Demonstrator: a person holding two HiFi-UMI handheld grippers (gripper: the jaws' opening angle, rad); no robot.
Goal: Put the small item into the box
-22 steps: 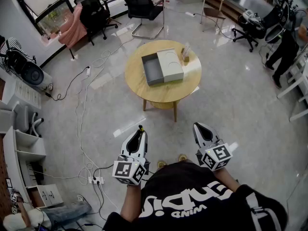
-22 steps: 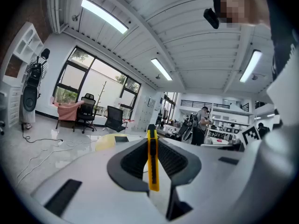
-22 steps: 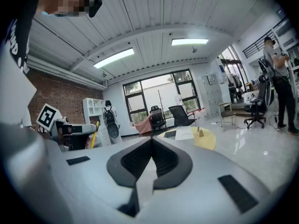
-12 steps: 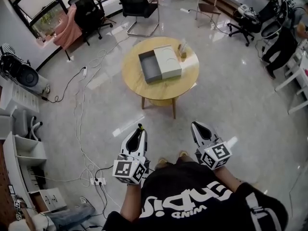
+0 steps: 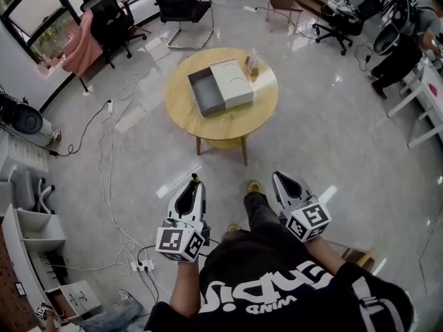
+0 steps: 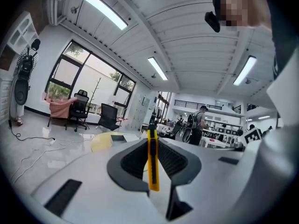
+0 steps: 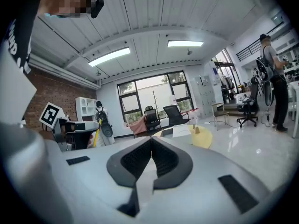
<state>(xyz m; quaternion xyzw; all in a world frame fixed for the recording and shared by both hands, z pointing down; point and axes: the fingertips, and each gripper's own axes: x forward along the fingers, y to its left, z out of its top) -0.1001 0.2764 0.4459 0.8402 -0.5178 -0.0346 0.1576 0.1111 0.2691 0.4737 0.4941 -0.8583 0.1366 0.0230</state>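
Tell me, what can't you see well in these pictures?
- Box, head view: too small to tell what's inside.
- Item beside it on the table: too small to name.
- Yellow cutter, left gripper view: only its edge shows; the left gripper covers its sides.
- Person, head view: cut off by the right edge.

A glossy pale grey floor holds a round wooden table and black office chairs, one draped in pink cloth. Black-framed windows and ceiling strip lights brighten the room.
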